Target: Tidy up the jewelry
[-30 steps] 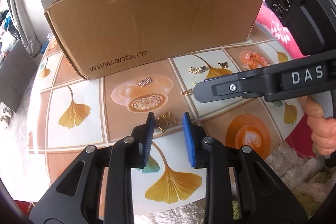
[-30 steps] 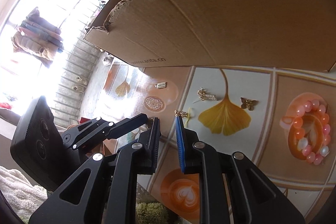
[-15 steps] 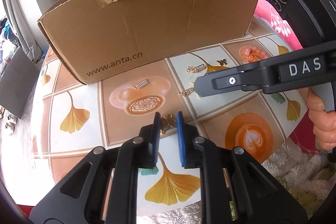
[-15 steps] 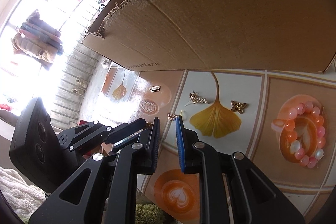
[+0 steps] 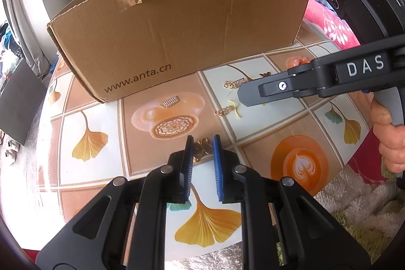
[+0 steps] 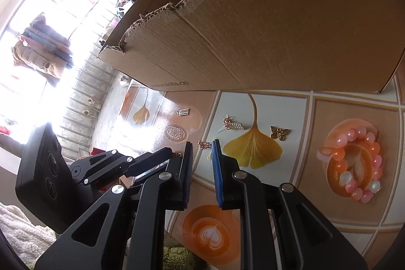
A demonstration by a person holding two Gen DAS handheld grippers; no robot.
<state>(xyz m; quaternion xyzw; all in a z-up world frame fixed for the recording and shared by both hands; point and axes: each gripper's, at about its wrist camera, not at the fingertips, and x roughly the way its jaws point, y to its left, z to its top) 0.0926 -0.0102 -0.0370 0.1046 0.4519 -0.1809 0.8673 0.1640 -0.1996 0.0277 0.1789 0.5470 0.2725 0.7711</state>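
With its pads parted around a gold charm (image 5: 202,147) on the table (image 5: 96,176), the left tool (image 5: 202,143) grips nothing. The right tool (image 6: 202,146), also parted, hovers by a chain (image 6: 204,144). Box (image 5: 177,37) stands far. Closing high could flick the flat charm away or miss it.

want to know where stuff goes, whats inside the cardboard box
Only the cardboard box rim and a strip of bare inner back wall show. Its torn front wall hides the floor and any contents, so I cannot tell if jewelry is inside.
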